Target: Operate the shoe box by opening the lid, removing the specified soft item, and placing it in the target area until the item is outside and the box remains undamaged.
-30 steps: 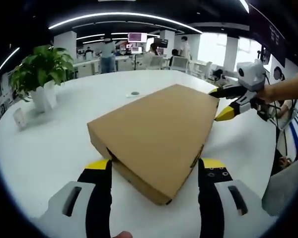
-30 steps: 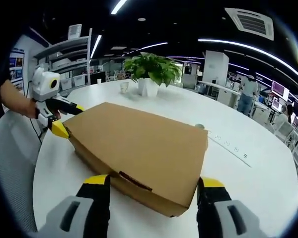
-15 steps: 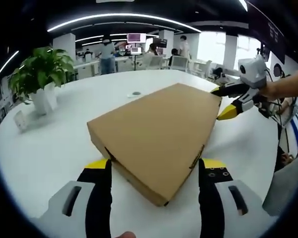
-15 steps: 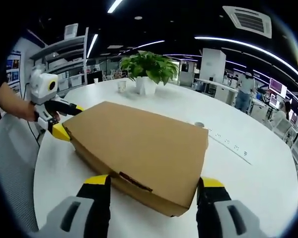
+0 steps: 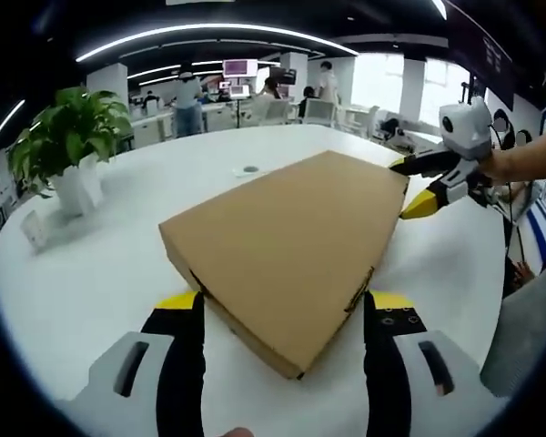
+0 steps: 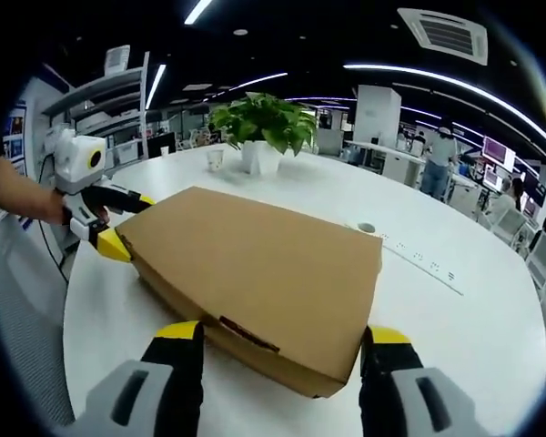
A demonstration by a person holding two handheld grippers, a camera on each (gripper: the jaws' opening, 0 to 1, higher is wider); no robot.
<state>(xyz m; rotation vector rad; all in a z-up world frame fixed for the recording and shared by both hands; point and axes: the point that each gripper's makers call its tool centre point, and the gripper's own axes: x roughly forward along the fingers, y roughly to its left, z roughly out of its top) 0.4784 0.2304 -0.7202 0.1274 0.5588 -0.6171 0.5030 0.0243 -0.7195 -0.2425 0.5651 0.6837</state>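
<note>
Shoe box [image 5: 287, 241]: lid down, between both tongs.
Left gripper [image 5: 287, 314]: jaws spread, straddling one corner.
Right gripper [image 6: 282, 341]: jaws spread, straddling the opposite corner.

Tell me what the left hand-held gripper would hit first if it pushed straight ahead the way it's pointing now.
Most likely the cardboard shoe box. Its near corner sits between the open jaws of the left hand-held gripper, just ahead of the tips, so the box's corner edge would probably meet it first. The exact gap is hard to judge.
</note>
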